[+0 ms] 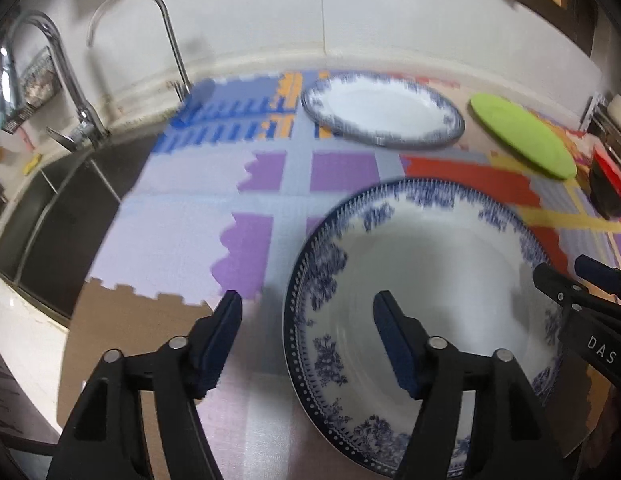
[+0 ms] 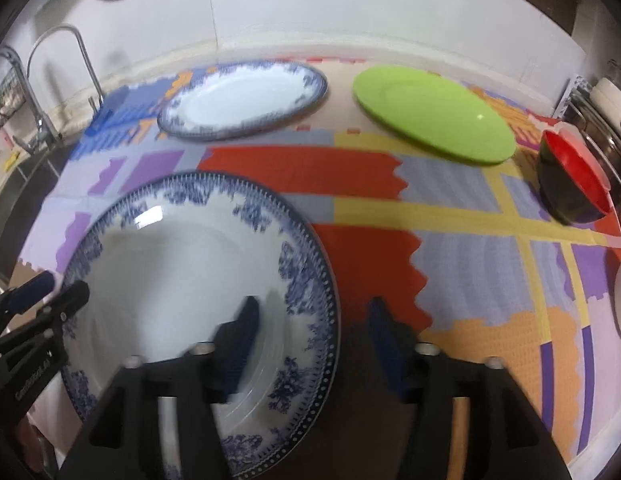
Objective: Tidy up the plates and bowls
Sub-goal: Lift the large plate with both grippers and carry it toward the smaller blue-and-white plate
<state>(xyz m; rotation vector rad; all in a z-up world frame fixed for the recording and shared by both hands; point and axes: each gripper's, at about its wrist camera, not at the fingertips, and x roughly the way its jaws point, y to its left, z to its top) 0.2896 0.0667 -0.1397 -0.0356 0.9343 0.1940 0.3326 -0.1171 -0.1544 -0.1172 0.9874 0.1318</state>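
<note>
Both tongs, left (image 1: 306,316) and right (image 2: 310,320), stand released astride opposite rims of the blue-patterned deep plate (image 2: 182,280), which rests flat on the bench's puzzle mat (image 2: 470,264), apparently just set down.

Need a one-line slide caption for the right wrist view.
Right tool open astride the rim of the round blue-and-white floral plate on the colourful foam mat; round lime-green plate behind.
</note>
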